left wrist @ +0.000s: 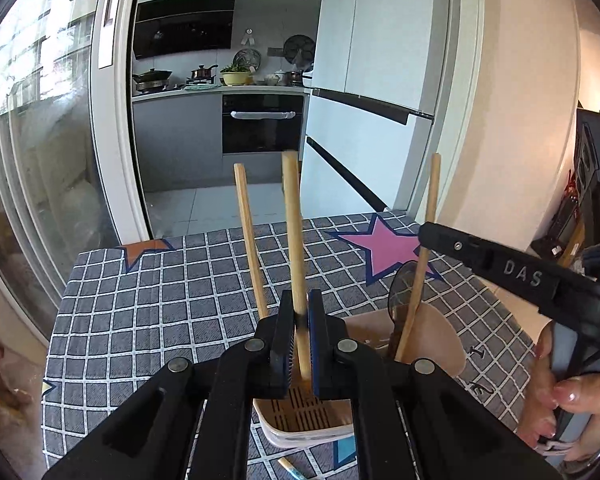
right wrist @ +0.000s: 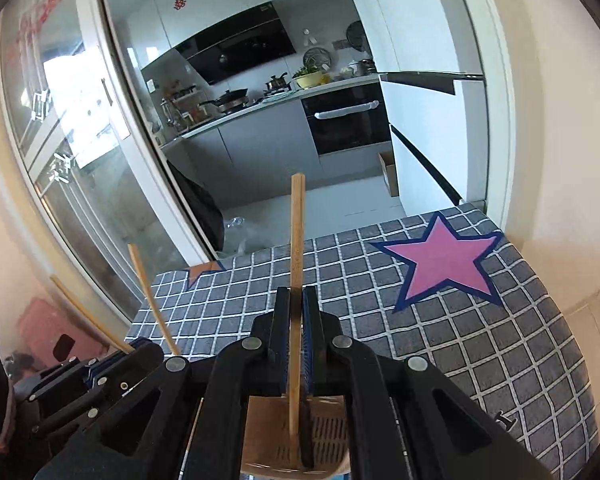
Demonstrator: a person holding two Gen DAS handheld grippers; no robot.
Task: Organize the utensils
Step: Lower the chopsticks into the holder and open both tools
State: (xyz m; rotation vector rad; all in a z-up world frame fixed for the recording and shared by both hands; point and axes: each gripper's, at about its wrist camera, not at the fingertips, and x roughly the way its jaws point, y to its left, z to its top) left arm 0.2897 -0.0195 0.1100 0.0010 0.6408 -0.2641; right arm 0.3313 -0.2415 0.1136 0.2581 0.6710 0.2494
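My left gripper (left wrist: 300, 300) is shut on an upright bamboo chopstick (left wrist: 294, 232) whose lower end stands in a beige slotted utensil holder (left wrist: 300, 412). Another chopstick (left wrist: 250, 240) leans in the holder to its left. My right gripper (right wrist: 296, 294) is shut on a third chopstick (right wrist: 297, 240), also upright over the same holder (right wrist: 328, 432). In the left wrist view the right gripper's black finger (left wrist: 500, 264) clamps that chopstick (left wrist: 426, 248) beside a dark spoon (left wrist: 400, 292) in the holder. The left gripper shows at the right wrist view's lower left (right wrist: 132, 354).
The holder stands on a table with a grey checked cloth (left wrist: 160, 300) that bears a pink star (right wrist: 444, 264) and an orange star (left wrist: 148, 250). A loose chopstick (left wrist: 290, 468) lies on the cloth by the near edge. A kitchen doorway and a glass door lie beyond.
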